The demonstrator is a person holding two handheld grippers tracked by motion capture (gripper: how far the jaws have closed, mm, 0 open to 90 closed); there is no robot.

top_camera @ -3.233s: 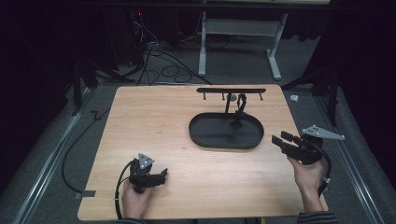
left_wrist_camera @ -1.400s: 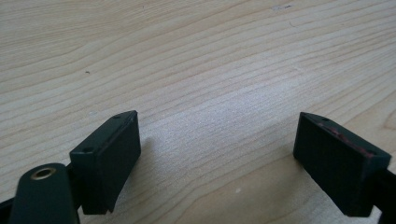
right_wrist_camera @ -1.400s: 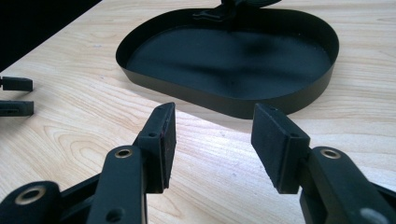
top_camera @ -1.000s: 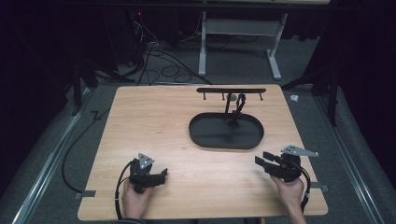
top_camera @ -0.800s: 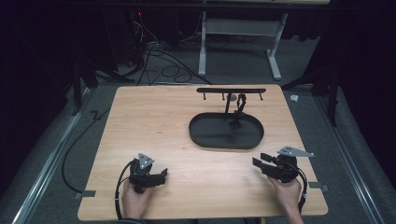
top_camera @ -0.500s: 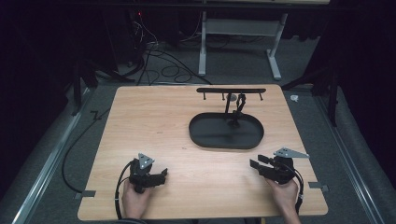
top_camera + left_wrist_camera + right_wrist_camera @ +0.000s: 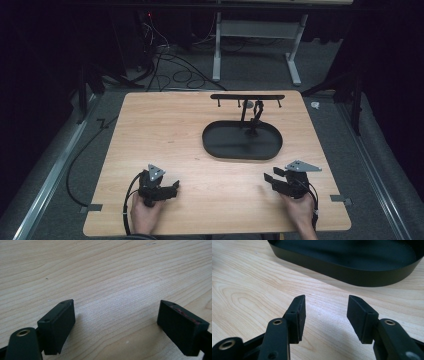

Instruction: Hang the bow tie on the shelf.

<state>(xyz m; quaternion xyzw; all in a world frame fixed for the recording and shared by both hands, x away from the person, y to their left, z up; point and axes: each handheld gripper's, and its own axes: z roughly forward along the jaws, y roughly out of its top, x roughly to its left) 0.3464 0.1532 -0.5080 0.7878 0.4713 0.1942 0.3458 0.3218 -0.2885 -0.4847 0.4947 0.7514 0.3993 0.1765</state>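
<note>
Tray point(image 7: 242, 145) sits near right gripper point(image 7: 270, 180); both grippers' jaws released, left gripper point(image 7: 172, 189) apart.

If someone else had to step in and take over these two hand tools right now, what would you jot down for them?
Left gripper: open, empty, resting low at the near left of the wooden table.
Right gripper: open, empty, near the table's near right edge, jaws pointing toward the black oval tray.
Things: the tray sits right of centre with nothing loose showing in it; a black stand with a crossbar and small hooks rises from its far side, and a dark piece hangs by the post.
Done: nothing has been picked up.
Left: probably the whole job; the tray is closest to the right gripper.
</note>
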